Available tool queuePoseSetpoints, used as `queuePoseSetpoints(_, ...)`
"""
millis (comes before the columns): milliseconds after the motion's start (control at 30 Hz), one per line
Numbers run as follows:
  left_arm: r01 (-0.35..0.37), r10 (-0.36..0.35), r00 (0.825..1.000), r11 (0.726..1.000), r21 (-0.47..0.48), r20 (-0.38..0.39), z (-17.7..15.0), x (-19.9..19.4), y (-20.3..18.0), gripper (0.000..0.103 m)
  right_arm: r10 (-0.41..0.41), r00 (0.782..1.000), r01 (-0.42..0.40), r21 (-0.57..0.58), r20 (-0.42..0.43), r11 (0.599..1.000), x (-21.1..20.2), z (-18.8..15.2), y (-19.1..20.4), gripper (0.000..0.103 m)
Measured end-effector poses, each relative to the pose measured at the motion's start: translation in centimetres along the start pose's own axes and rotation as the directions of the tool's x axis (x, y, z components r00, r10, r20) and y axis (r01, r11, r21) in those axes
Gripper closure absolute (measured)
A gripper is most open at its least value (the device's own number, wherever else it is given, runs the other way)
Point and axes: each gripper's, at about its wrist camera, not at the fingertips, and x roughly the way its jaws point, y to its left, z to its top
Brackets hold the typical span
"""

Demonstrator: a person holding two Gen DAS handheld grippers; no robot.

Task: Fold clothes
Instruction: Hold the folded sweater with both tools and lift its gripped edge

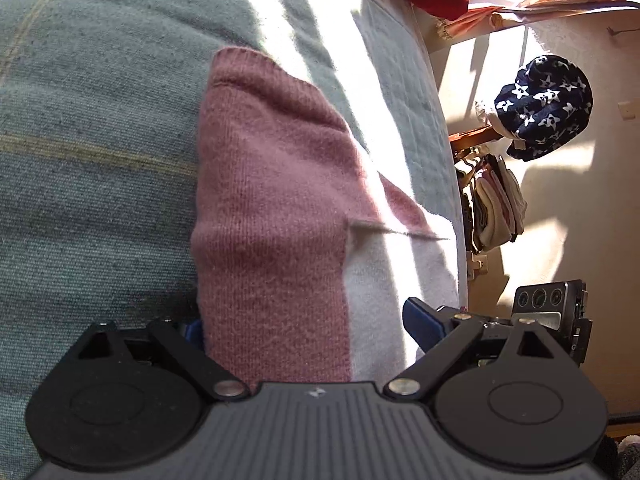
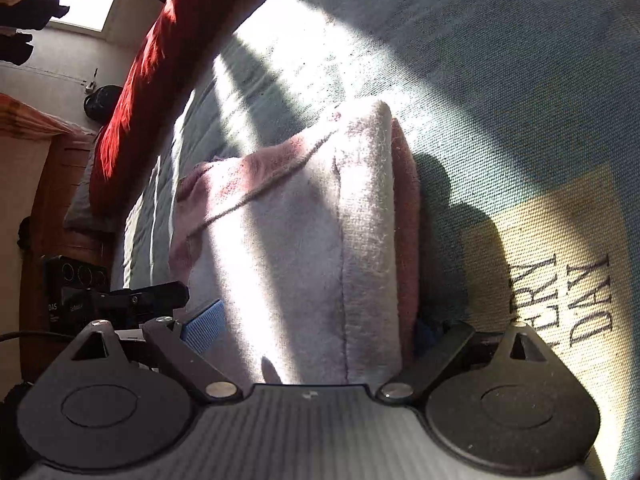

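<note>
Between the spread blue pads of the left gripper [image 1: 310, 326] lies the near end of a folded pink-and-white knit garment [image 1: 272, 208]; neither pad presses it. Its long axis runs straight away from the camera across the grey-green bedspread [image 1: 92, 120]. The right gripper [image 2: 316, 330] also stands wide open around the near end of the same folded garment [image 2: 304, 232], nothing clamped. Both tools tilt downward. Farther off lies a red pillow [image 2: 136, 92], and a star-print cloth [image 1: 544, 108] hangs by the wall.
</note>
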Motion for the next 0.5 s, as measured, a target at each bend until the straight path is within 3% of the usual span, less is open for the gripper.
queuePoseSetpoints(100,0.024,-0.024,1.000,1.000,-0.014,0.016,-1.1,-0.4,0.2,0.008,0.037,0.999,-0.037,0.047,0.011,0.998,0.2,0.5,-0.8,0.007)
queuePoseSetpoints(233,0.046,-0.045,0.999,0.997,-0.061,0.010,-3.4,-0.9,1.0,0.008,0.062,0.998,-0.061,0.081,-0.011,0.995,-0.8,-2.1,-1.4,0.007)
queuePoseSetpoints(333,0.034,-0.033,0.999,0.998,-0.053,0.006,-3.1,-0.8,1.0,0.008,0.077,0.997,-0.076,0.094,-0.011,0.993,-1.0,-3.6,-1.8,0.008)
queuePoseSetpoints(500,0.021,-0.021,1.000,0.999,-0.027,0.016,-1.0,0.1,0.2,0.007,0.072,0.997,-0.073,0.064,0.012,0.995,0.4,-0.6,-0.9,0.007)
